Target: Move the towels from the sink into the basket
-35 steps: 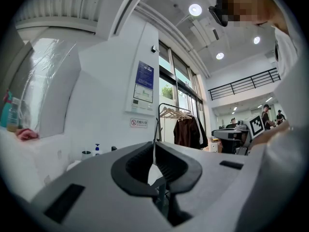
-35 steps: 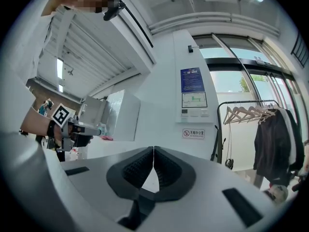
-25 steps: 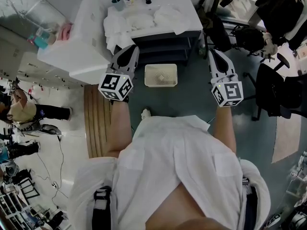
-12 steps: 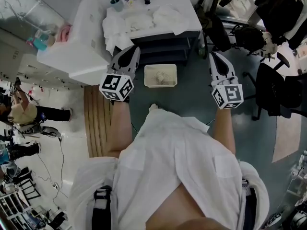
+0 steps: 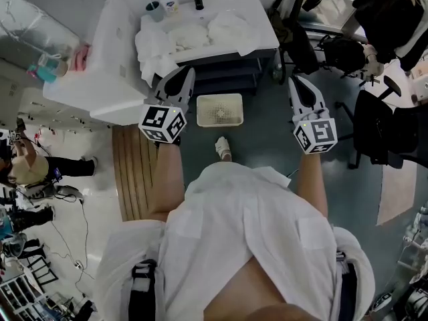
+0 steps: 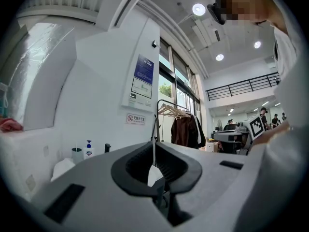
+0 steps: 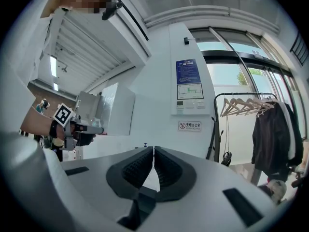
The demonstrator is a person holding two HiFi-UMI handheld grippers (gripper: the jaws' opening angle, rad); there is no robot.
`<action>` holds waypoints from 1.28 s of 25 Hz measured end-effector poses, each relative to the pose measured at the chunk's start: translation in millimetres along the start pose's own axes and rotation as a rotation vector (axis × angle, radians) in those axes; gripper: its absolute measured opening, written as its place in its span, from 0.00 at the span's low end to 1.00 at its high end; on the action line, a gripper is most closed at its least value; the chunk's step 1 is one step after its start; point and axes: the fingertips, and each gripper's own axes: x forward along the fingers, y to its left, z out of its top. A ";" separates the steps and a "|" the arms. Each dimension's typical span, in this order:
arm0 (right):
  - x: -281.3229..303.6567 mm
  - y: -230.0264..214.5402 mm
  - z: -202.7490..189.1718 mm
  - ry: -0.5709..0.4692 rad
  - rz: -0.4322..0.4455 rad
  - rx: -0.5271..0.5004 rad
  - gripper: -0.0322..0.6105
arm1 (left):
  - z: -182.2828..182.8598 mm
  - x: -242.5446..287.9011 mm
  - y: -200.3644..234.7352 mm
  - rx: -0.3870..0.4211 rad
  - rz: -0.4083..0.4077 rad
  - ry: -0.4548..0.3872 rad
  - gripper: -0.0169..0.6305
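In the head view, the white towels (image 5: 198, 35) lay heaped in the sink (image 5: 262, 20), the heap running side to side, with one fold hanging over the front left edge. The basket (image 5: 219, 110) stood empty on the floor just before the sink stand, between the two grippers. Both pointed toward the sink. The left gripper (image 5: 185, 74) seemed the nearer to the towels, close below the hanging fold; the right gripper (image 5: 293, 81) was off past the sink's right corner.

In the left gripper view, the jaws were pressed together on nothing. The gripper's own body hid most of the sink; only a soap bottle (image 6: 88, 148), a cup (image 6: 77, 154) and a bit of towel showed at the left.

In the right gripper view, the jaws met likewise, empty. Towels and basket could not be made out there.
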 end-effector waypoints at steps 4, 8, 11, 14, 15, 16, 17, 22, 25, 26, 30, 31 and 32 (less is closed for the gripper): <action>34.9 -8.3 -6.5 0.019 0.016 -0.006 0.10 | -3.7 25.5 20.9 -0.009 -0.006 0.003 0.06; 77.2 -15.6 -14.8 0.042 0.042 -0.014 0.10 | -8.5 49.0 51.5 -0.019 0.010 0.011 0.06; 109.7 -20.7 -20.8 0.055 0.061 -0.011 0.10 | -9.5 64.6 78.5 -0.027 0.030 0.008 0.06; 141.0 -24.0 -24.8 0.066 0.080 -0.015 0.10 | -11.1 78.4 104.3 -0.036 0.045 0.006 0.06; 151.4 -24.4 -25.8 0.070 0.087 -0.017 0.10 | -11.5 82.4 112.6 -0.039 0.048 0.005 0.06; 162.1 -24.3 -26.6 0.074 0.095 -0.020 0.10 | -11.6 85.9 121.1 -0.040 0.052 0.003 0.06; 172.8 -23.6 -27.5 0.079 0.104 -0.024 0.10 | -11.4 89.0 130.0 -0.042 0.058 0.000 0.06; 220.7 -14.4 -30.8 0.095 0.147 -0.042 0.10 | -10.4 97.1 169.2 -0.043 0.083 -0.013 0.06; 245.9 -4.5 -31.6 0.104 0.184 -0.060 0.10 | -10.6 97.4 189.4 -0.047 0.101 -0.019 0.06; 252.8 -0.9 -32.8 0.111 0.198 -0.065 0.11 | -11.2 96.7 195.0 -0.051 0.109 -0.020 0.06; 276.2 7.9 -41.6 0.148 0.246 -0.060 0.25 | -15.2 94.0 210.2 -0.062 0.132 -0.015 0.06; 281.4 8.9 -44.2 0.158 0.258 -0.061 0.26 | -16.1 93.9 212.7 -0.065 0.137 -0.014 0.06; 286.9 9.6 -47.3 0.170 0.270 -0.063 0.28 | -17.0 94.2 214.8 -0.066 0.142 -0.012 0.06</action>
